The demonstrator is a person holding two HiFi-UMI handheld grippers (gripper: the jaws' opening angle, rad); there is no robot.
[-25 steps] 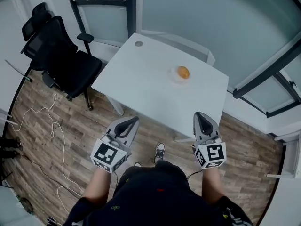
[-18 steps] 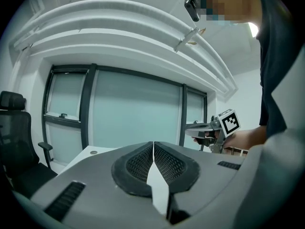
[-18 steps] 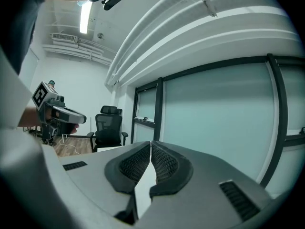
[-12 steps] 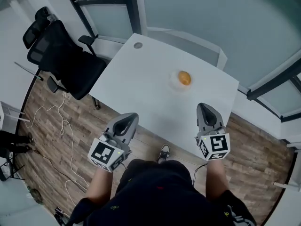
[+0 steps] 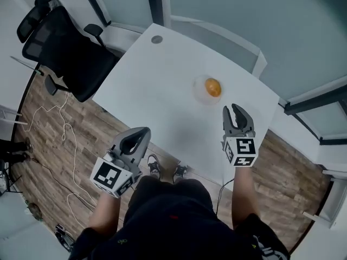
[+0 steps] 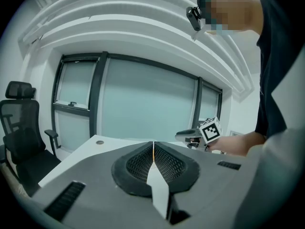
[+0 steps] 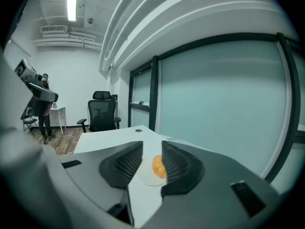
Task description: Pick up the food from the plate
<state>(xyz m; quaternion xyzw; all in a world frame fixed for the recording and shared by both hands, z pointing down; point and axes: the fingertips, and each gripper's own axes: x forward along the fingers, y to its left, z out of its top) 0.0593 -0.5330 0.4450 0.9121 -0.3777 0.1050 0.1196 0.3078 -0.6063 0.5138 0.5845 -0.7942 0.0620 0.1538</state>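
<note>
The approach step is judged to be in hand: the round orange piece of food lies untouched on the shallow white plate, which stands toward the far right of the white desk. The right gripper is held just short of the plate and aimed at it; its jaws are opening, parted by a narrow gap, and nothing is clamped between them, the food only being seen through the gap. The left gripper is held back at the near desk edge with its jaws together and empty.

For the next move, wider jaws, a forward and downward reach and a gentle closing around the food are called for.

The kind of food cannot be made out. The plate's rim is hardly told from the desk, and in the left gripper view both are hidden.
</note>
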